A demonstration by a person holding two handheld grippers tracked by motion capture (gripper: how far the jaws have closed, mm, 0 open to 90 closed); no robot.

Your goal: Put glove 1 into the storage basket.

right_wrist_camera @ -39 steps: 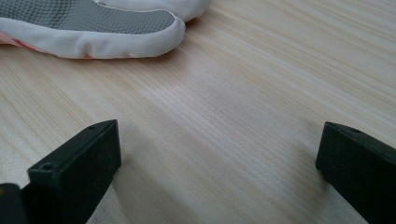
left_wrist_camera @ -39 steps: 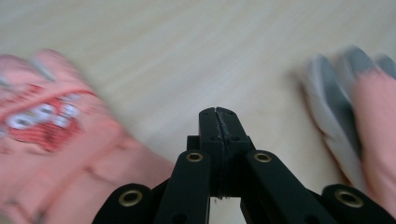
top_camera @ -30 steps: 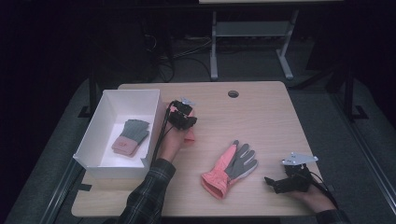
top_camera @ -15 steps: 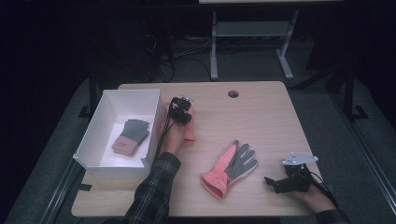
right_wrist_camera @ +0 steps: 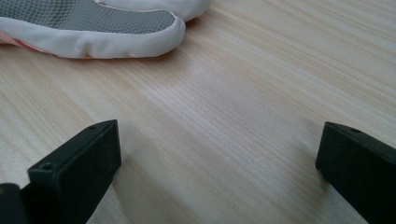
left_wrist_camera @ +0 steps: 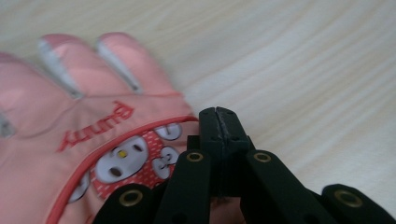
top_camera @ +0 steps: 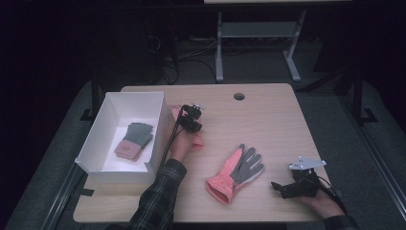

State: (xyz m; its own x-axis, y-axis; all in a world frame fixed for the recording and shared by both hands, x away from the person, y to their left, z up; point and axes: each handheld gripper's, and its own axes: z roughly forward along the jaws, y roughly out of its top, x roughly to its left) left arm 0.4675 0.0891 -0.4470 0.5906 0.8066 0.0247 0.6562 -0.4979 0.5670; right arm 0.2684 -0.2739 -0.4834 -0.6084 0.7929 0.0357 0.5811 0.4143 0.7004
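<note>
The left gripper (top_camera: 190, 119), jaws closed on a pink glove (left_wrist_camera: 70, 140) partly hidden beside the white box (top_camera: 103, 125), is extended forward, while the right gripper (top_camera: 296, 186) is rested wide open on the worktop (top_camera: 268, 120).

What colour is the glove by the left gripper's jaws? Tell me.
Pink glove with a red trim line, red lettering and a white cartoon-face patch, clearest in the left gripper view.

Pink glove (left_wrist_camera: 70, 140) pinched beside white box (top_camera: 110, 115).
</note>
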